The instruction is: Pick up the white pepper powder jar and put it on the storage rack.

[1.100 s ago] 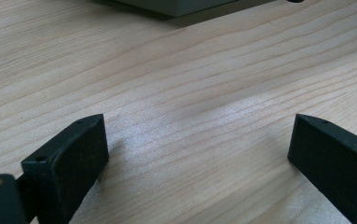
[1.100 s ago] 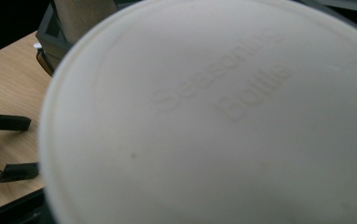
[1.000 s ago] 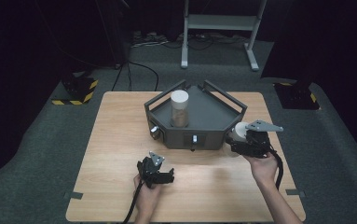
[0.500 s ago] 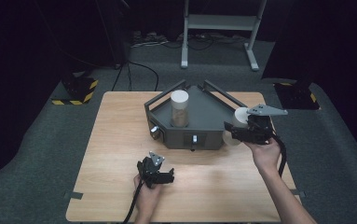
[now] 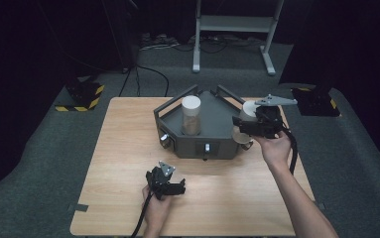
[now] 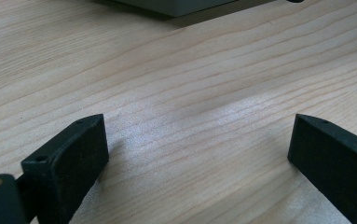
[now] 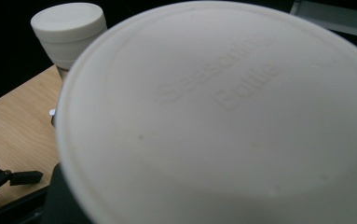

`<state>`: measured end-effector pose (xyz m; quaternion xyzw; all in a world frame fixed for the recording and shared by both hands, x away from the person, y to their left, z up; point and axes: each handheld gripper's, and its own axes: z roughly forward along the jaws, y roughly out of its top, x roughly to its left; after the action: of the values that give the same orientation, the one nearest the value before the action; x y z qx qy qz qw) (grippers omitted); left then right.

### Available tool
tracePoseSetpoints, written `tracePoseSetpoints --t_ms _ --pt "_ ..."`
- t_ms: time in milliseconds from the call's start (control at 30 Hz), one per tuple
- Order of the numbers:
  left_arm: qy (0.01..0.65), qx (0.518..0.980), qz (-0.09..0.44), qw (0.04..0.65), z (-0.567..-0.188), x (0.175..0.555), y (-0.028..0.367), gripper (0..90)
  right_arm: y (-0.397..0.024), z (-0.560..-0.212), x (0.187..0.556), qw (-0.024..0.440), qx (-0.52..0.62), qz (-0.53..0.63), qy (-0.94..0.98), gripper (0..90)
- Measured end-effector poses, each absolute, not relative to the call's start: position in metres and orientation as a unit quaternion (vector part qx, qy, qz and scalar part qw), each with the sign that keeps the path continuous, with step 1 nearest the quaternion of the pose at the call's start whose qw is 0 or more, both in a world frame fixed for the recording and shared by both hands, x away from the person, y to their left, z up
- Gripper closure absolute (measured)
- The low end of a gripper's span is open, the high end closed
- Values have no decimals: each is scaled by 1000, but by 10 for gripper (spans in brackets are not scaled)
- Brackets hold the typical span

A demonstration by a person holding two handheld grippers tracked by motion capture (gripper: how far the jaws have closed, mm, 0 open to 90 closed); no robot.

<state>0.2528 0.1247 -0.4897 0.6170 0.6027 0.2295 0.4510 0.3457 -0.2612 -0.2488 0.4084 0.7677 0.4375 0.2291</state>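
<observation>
A dark grey angular fixture [image 5: 215, 126] stands on the wooden table [image 5: 123, 144]. Inside it, at the left, a clear bottle with a white lid [image 5: 191, 115] stands upright; it is at the upper left of the right gripper view [image 7: 69, 23]. My right gripper [image 5: 243, 127] is shut on a second white-lidded bottle [image 5: 249, 110], held in the air over the fixture's right edge. Its lid [image 7: 223, 116] looms close in the right gripper view. My left gripper [image 5: 171, 187] rests low over the table in front of the fixture, jaws wide apart [image 6: 197, 154] with only bare wood between them.
The fixture has bar handles at its back corners and knobs on its front face. On the dark floor lie a yellow-and-black striped block [image 5: 81, 96] at the left, a dark block [image 5: 316, 101] at the right, and a metal stand [image 5: 232, 44] behind the table.
My right gripper has lifted the bottle from the table beside the fixture's right corner to above the fixture's right edge. The left gripper has stayed put.
</observation>
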Motion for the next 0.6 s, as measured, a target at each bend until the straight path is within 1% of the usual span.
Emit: tracePoseSetpoints --t_ms 300,600 --pt "602 619 229 449 -489 253 125 49 -243 -242 362 234 422 428 765 351" --pt "601 620 229 449 -489 253 125 49 -228 -247 373 241 433 415 763 352"
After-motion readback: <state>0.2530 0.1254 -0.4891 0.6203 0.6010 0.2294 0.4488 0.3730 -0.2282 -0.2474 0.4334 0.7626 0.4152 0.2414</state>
